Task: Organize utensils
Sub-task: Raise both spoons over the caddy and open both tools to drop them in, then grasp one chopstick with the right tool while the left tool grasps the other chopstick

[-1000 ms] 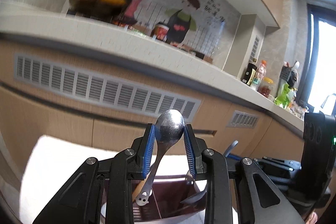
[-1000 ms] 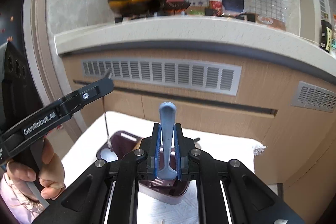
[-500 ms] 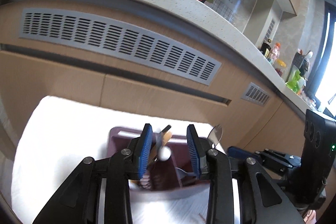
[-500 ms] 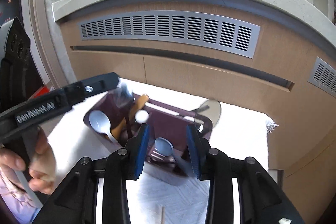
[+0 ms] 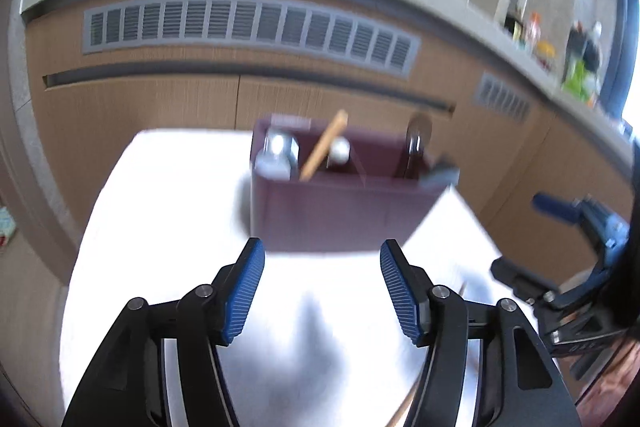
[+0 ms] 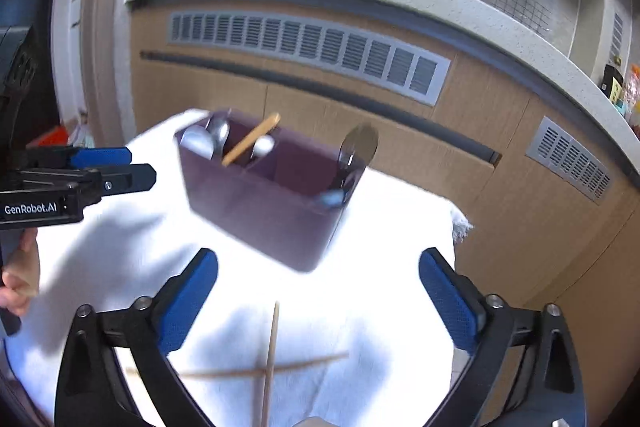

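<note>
Centre frame of the left wrist view, the maroon utensil holder (image 5: 344,203) stands on the white cloth (image 5: 160,227), spoons and a wooden stick inside; the left gripper (image 5: 322,291) gapes wide, empty. Right wrist view: the right gripper (image 6: 318,301) spreads wide over two crossed chopsticks (image 6: 268,367), holder at centre.

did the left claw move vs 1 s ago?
Yes. The left claw has backed away from the maroon utensil holder: it was directly over the compartments gripping a spoon, and now hangs open and empty short of the holder's near wall.
</note>
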{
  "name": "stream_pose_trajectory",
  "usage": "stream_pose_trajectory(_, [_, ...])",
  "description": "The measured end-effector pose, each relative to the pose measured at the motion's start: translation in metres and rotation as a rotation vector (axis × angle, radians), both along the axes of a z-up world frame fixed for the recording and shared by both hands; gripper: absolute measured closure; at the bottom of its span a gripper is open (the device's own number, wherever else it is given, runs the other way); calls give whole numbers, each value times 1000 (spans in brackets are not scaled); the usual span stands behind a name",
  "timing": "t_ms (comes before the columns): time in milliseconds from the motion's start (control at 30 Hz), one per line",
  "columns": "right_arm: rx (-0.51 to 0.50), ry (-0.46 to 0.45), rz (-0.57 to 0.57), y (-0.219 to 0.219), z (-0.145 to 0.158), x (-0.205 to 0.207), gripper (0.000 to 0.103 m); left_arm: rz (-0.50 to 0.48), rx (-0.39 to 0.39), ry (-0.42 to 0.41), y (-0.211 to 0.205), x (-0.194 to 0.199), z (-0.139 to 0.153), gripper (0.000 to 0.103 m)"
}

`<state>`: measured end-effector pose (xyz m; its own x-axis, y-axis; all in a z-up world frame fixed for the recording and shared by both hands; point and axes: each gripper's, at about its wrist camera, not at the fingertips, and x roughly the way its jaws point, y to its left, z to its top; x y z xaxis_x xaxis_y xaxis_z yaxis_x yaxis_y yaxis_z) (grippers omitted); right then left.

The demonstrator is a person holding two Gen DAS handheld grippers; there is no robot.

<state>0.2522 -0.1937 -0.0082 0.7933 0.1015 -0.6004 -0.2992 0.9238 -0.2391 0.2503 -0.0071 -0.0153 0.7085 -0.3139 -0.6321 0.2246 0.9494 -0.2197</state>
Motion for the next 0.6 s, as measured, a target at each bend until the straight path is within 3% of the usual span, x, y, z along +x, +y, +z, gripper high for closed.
stream_pose_trajectory(200, [-62,78,-49,-9,-39,-24,1,-36,115,107,-9,-27,-30,41])
stream_pose_trajectory(367, [52,222,-74,-26,-69,-30,1,-40,165,171,-16,-45,-50,41])
stream_pose_trajectory(467, [126,244,-45,-31,-77,-38,1,-60,180,196,-21,-53,-56,41])
stream_pose_trajectory(500, [137,259,-40,-31,-79,-39,5,-63,186,202,-21,-55,-58,41])
stream_pose_trajectory(567, [118,272,-33,-29,-82,-39,27,-67,198,213,-23,-56,-60,41])
stream_pose_trajectory(600, [97,278,-37,-27,-85,-38,45,-66,200,216,-25,-56,-60,40])
